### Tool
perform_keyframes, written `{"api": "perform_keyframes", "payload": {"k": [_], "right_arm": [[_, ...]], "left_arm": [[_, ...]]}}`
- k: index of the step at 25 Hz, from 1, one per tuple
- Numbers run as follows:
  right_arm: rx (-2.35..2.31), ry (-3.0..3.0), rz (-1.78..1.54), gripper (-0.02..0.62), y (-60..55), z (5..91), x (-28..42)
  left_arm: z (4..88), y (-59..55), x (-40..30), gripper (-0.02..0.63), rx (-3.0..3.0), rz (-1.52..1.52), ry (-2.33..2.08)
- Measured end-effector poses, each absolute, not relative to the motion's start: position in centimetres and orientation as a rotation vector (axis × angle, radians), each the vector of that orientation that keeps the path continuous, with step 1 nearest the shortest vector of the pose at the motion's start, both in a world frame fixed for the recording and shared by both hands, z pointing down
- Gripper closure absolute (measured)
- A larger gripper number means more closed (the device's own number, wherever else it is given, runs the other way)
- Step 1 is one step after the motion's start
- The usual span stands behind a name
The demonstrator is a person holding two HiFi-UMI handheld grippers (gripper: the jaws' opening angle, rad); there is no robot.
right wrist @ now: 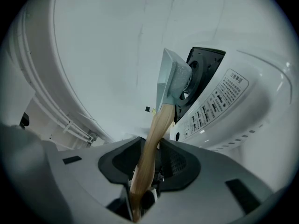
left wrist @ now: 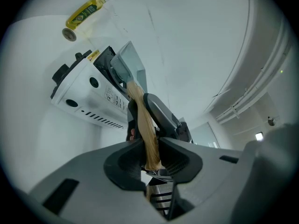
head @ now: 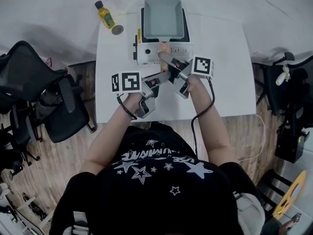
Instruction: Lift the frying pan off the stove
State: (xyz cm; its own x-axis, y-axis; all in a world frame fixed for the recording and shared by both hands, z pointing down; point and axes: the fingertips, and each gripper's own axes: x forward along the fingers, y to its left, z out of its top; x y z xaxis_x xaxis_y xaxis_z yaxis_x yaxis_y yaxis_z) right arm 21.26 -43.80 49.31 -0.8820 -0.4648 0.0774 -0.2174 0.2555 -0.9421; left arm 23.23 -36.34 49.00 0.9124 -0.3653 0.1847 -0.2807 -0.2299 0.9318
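White table (head: 222, 82) with stove (head: 146, 54) and pan (head: 164, 17)

White table (head: 222, 77) on wood floor (head: 39, 170) — black office chairs (head: 29, 77) at left.

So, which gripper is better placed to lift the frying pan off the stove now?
Probably the right gripper: it clamps the wooden handle closer to the frying pan, while the left gripper holds only the handle's end. Both seem shut on it.

Open tabletop (head: 220, 48) right of stove (head: 146, 53), oil bottle (head: 105, 16) near its far-left corner, office chairs (head: 44, 92) along table's left edge.
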Motion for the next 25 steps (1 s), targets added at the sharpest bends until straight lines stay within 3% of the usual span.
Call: {"api": "perform_keyframes", "payload": {"k": [13, 25], "right_arm": [[-0.736, 2.25, -1.547, 0.472, -39.7, 46.0, 17.9], [-0.815, 2.232, -1.447, 0.469, -34.0, 43.3, 10.6]], "left_arm": [[45.9, -32.1, 18.7, 0.505, 1.899, -0.044, -0.34], [43.6, -26.4, 10.8, 0.505, 1.946, -0.025, -0.219]]}}
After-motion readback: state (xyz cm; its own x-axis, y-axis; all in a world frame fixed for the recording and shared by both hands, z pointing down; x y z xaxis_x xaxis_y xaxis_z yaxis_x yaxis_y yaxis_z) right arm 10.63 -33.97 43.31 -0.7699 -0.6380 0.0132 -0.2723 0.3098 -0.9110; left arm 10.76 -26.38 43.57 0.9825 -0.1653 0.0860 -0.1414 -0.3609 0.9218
